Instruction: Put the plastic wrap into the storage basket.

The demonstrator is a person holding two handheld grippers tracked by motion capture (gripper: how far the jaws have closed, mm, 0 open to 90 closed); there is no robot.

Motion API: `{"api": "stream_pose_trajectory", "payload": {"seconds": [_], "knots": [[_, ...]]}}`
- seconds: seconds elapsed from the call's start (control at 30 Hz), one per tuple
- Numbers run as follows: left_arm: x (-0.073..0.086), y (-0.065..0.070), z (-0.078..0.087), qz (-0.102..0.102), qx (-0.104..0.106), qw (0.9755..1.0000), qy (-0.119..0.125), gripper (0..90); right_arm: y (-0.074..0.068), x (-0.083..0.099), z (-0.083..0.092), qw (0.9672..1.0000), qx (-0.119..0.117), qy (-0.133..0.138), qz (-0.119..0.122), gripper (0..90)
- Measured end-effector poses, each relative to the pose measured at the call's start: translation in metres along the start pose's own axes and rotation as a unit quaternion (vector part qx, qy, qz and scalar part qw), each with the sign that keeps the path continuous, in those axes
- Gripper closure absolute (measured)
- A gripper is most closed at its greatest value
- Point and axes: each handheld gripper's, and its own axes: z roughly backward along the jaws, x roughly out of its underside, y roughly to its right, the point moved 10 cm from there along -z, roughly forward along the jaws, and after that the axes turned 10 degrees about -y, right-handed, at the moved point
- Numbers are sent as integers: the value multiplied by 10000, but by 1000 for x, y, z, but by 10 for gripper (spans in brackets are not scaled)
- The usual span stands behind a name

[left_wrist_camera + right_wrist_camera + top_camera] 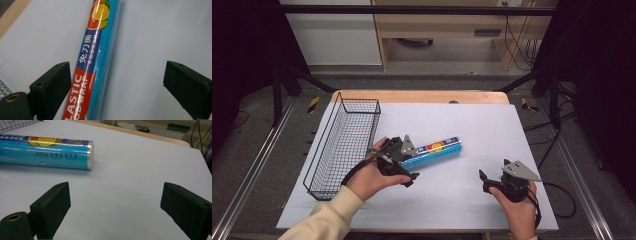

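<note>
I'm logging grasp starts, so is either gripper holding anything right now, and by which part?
Nothing is held. The left gripper is open astride the plastic wrap roll near its end, jaws not closed on it. The right gripper is open over bare table.

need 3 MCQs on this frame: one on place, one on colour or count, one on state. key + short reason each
1. Where does the plastic wrap roll lie?
A. inside the wire basket
B. on the white table surface, to the right of the wire basket
C. on the floor

2. What is the roll's main body colour?
A. blue
B. green
C. black

3. How does the left gripper stand to the roll?
A. shut on it and lifting it
B. open, with the roll between its jaws
C. shut, away from the roll

Key:
1 B: the high view shows the roll flat on the table, outside the wire basket.
2 A: both gripper views show a blue wrapper with a red end band and citrus pictures.
3 B: the left gripper view shows the jaws wide apart with the roll running between them, nearer one jaw.
</note>
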Motion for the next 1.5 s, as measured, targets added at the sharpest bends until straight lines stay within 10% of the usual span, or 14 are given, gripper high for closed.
{"api": "stream_pose_trajectory", "payload": {"seconds": [0.37, 1.5], "knots": [[-24, -26, -41, 214, 555, 9982, 100, 59, -2, 1, -2, 10000, -31, -41, 63, 113], [-16, -38, -103, 20, 538, 9963, -673, 175, -4, 2, -4, 9998, -165, -72, 93, 135]]}}
